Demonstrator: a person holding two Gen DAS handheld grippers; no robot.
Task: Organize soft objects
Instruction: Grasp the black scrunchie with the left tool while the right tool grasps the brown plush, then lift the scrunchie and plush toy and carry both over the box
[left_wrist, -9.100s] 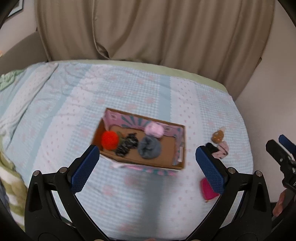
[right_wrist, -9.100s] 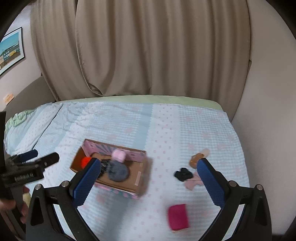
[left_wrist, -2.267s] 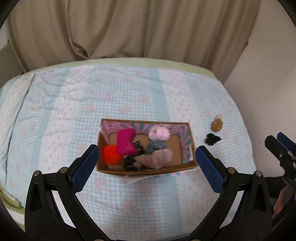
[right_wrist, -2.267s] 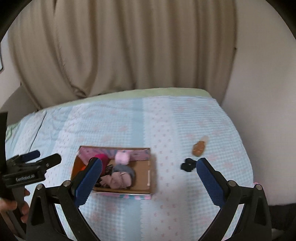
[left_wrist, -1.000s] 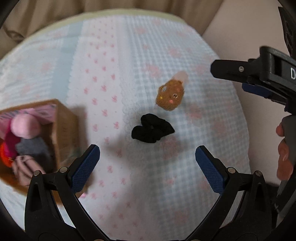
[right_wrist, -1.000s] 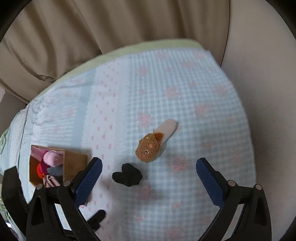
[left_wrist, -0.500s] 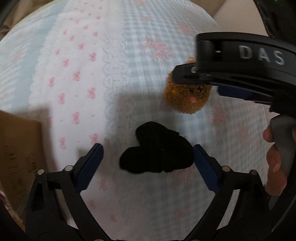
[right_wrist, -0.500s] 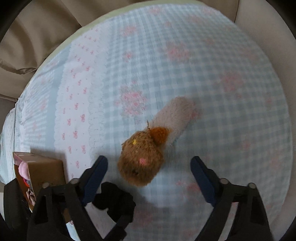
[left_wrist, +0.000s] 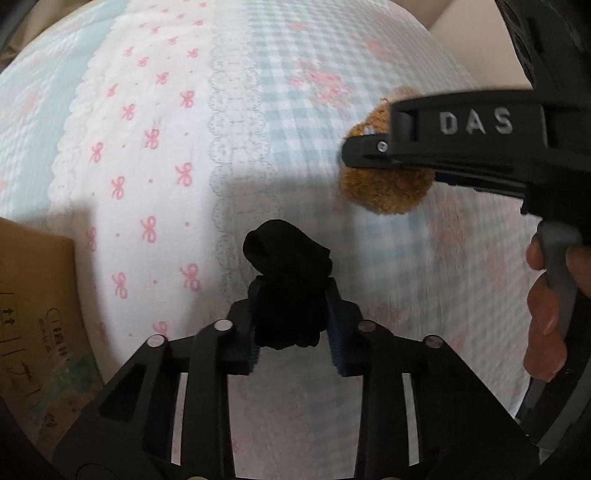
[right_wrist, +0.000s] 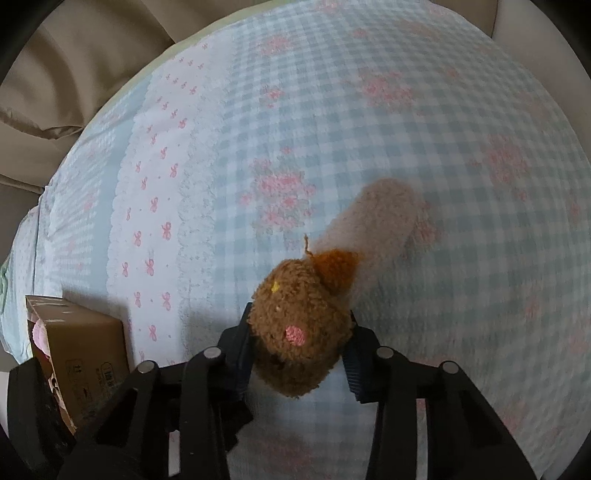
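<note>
Left claw (left_wrist: 291, 325) pinches the crumpled black fabric bundle (left_wrist: 286, 280) above the pink-patterned quilted bed (left_wrist: 166, 147). Right claw (right_wrist: 300, 350) clamps the fuzzy brown plush toy (right_wrist: 299, 328). Brown cardboard box (right_wrist: 79, 343) sits left.

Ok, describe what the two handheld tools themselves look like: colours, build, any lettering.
Both are matte black plastic frames with slotted linkage arms and silver pivot pins. The left tool and right tool carry dark blue ribbed pads on their fingers. Seen from the left wrist, the right tool's side bears raised grey letters "DAS" and a grey trigger grip under a bare hand. No cables visible.
</note>
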